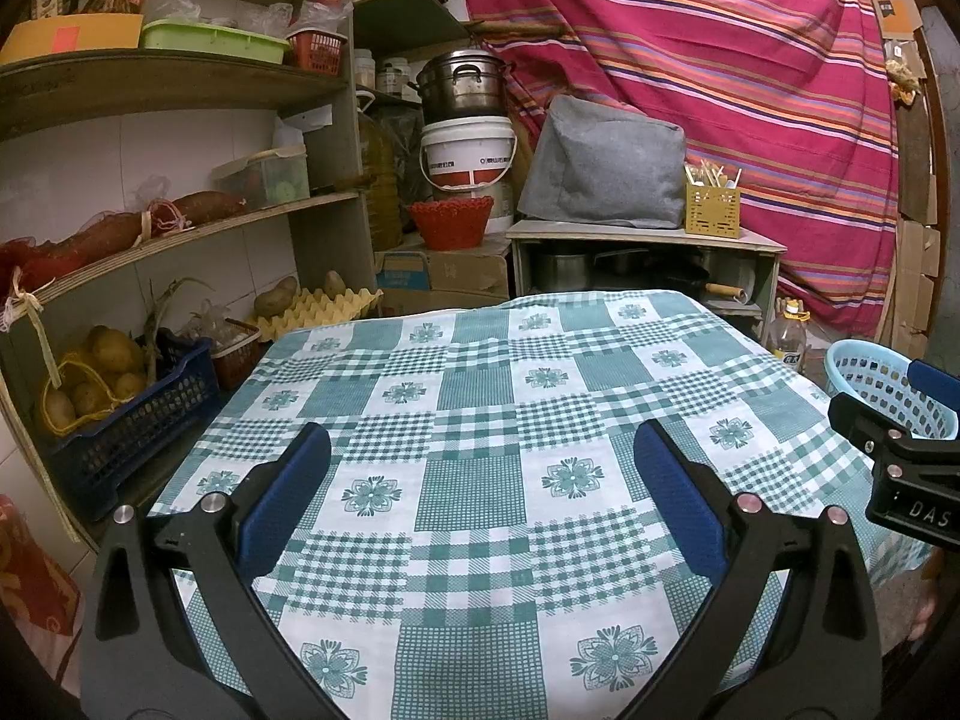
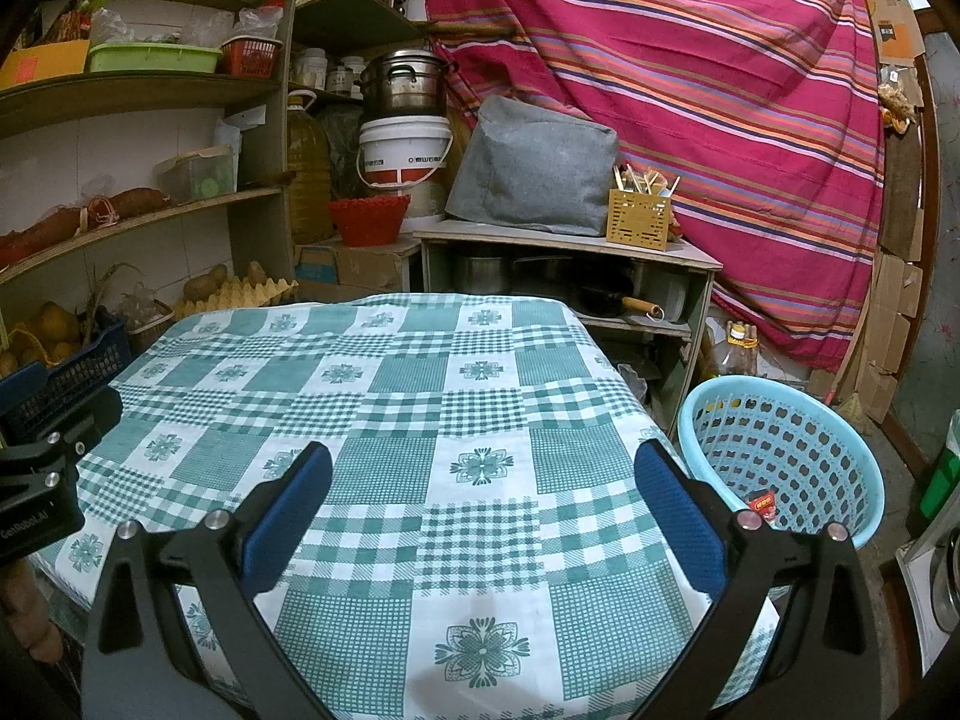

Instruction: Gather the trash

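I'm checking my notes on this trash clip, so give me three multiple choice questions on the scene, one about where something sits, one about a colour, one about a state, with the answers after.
1. Where is the light blue basket?
A. On the tablecloth
B. On the floor by the table's right side
C. On the top shelf

2. What colour is the bowl-shaped basket below the white bucket?
A. Red
B. Yellow
C. Black

3. How do the two grippers stand?
A. Both shut on trash
B. Left open, right shut
C. Both open, holding nothing

Answers:
1 B, it stands low beside the checked tablecloth, a small red item inside it.
2 A, its woven wall is red.
3 C, the left gripper and right gripper show only bare cloth between spread fingers.
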A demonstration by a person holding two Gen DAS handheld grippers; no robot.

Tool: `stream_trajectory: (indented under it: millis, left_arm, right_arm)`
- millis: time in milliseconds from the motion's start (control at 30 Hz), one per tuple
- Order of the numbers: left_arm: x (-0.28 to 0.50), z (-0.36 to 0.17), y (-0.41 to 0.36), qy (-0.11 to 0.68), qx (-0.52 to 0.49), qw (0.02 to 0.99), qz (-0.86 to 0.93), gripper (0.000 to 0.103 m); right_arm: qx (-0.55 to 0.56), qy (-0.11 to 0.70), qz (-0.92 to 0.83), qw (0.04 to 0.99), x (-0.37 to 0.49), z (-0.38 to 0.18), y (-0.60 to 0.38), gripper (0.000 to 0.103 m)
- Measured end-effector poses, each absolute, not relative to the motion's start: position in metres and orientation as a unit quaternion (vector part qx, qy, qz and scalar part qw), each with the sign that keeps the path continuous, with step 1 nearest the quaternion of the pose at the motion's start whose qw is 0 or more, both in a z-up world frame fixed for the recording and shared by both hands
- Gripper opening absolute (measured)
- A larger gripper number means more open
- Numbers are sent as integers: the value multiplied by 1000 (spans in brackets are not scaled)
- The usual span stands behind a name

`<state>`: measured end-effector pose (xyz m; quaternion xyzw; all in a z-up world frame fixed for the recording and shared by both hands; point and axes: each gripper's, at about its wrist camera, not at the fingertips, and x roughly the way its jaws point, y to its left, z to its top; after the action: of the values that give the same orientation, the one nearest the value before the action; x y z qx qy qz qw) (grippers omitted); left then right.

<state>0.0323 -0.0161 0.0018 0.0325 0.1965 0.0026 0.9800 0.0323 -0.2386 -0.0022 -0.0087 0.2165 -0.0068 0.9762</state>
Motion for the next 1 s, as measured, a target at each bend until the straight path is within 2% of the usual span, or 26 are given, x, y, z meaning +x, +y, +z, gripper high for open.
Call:
stream_trajectory:
  millis: [1000]
  left_arm:
    - [33,3,-14,196,32,980,2,98]
  right_arm:
    - [-9,215,-8,977,32,-2,-239,98]
